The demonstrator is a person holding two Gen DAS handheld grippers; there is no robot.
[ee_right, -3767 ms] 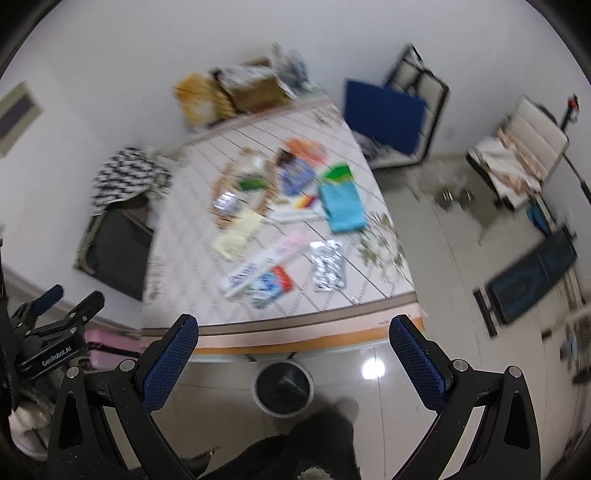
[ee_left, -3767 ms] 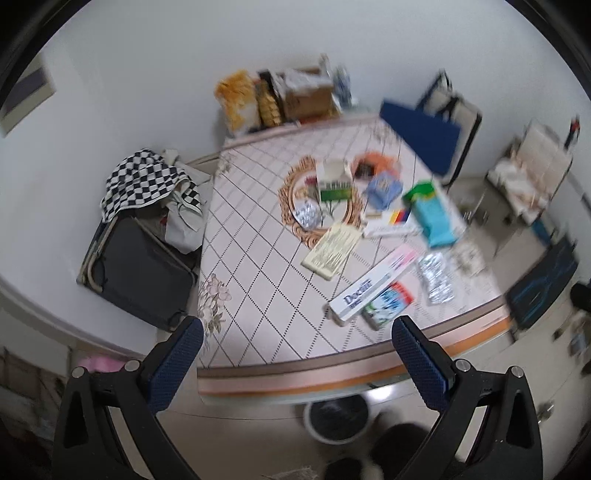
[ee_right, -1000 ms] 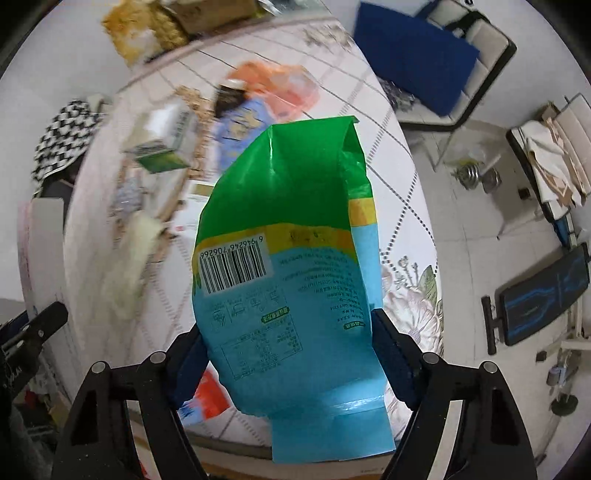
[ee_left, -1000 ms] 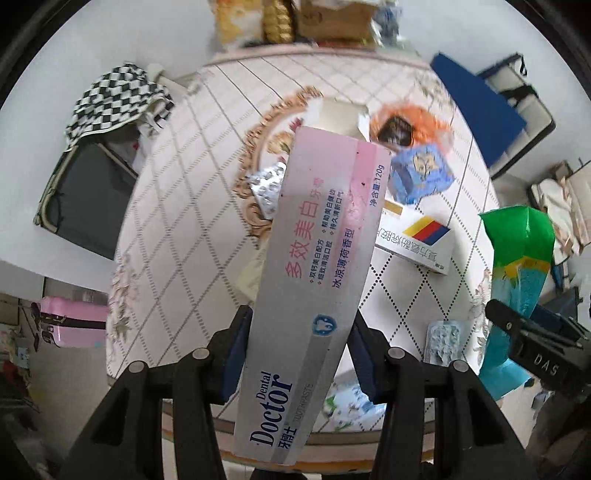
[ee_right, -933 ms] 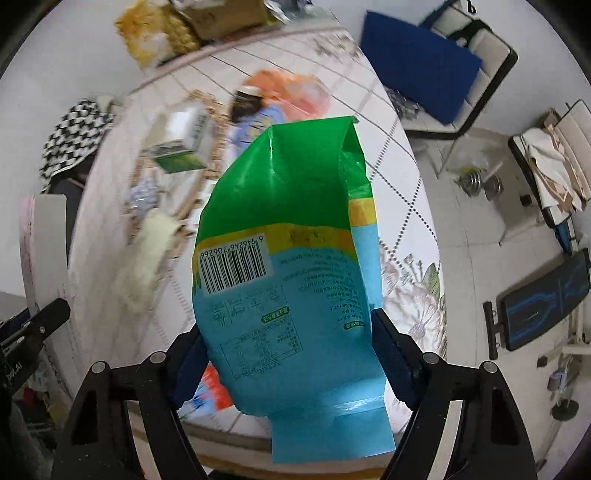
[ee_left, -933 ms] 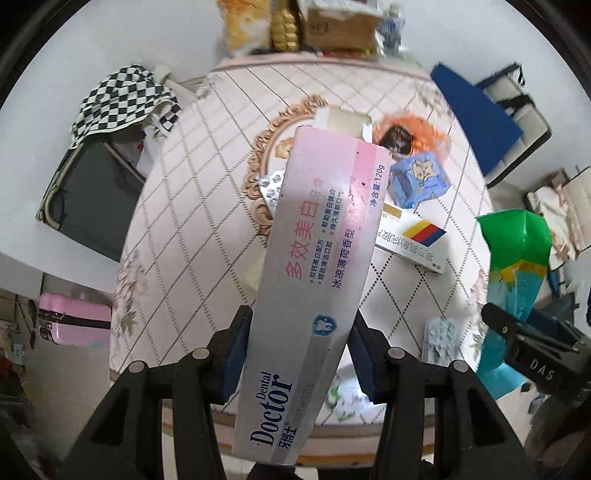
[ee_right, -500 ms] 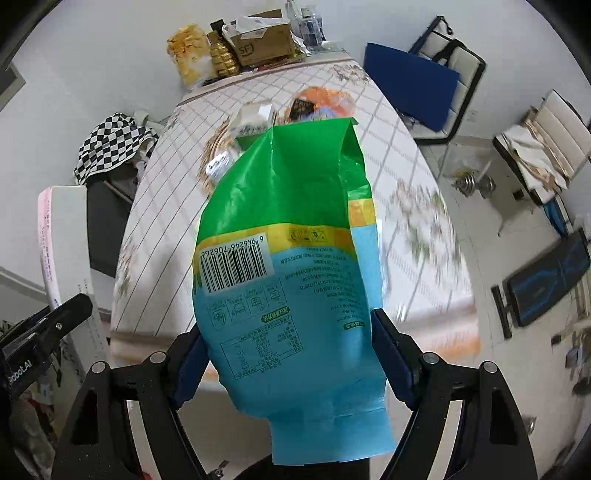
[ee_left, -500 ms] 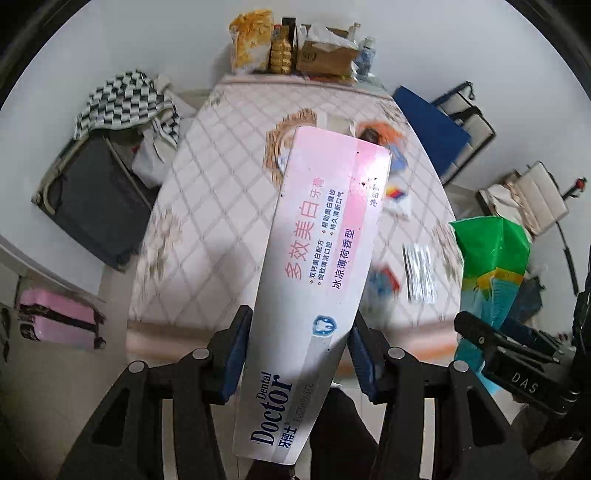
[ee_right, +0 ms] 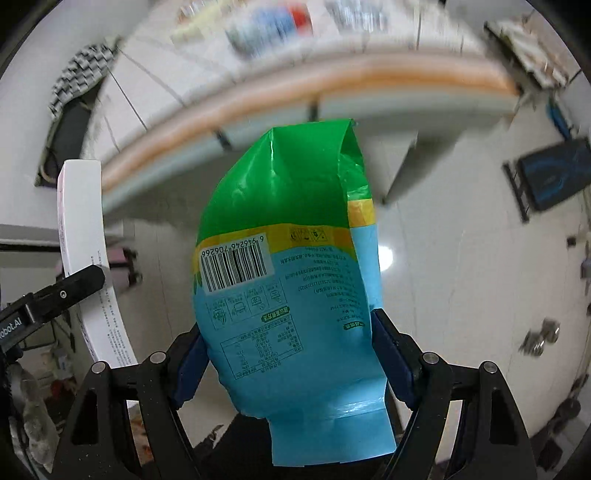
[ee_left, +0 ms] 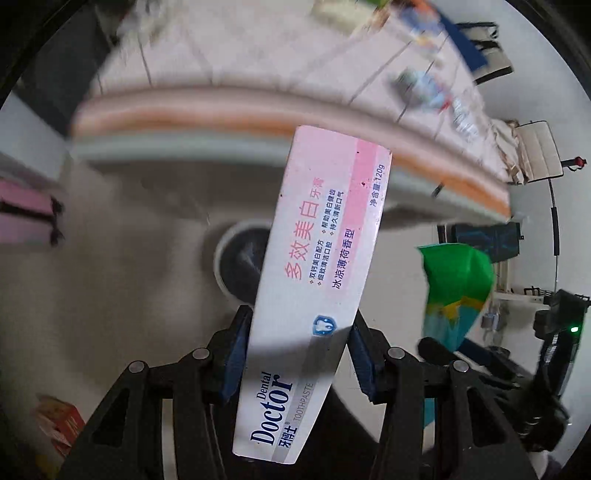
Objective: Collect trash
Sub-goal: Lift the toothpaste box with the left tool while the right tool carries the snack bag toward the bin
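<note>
My left gripper (ee_left: 297,354) is shut on a white and pink Dental Doctor toothpaste box (ee_left: 317,280), held below the table's front edge. A round dark trash bin with a white rim (ee_left: 236,262) stands on the floor just behind the box, partly hidden by it. My right gripper (ee_right: 291,362) is shut on a green and blue snack bag (ee_right: 291,266), also below the table edge. The bag shows in the left wrist view (ee_left: 454,288) at the right; the box shows in the right wrist view (ee_right: 88,258) at the left.
The table edge with orange and teal bands (ee_left: 229,107) arcs overhead, with blurred packets (ee_right: 266,18) lying on top. A pink suitcase (ee_left: 22,214) stands at the left. A black and blue bench (ee_right: 550,177) and small dumbbells (ee_right: 539,339) lie on the glossy floor at the right.
Both grippers have dropped from above the tabletop to below its front edge, still holding the box and the bag. The trash bin has come into the left wrist view.
</note>
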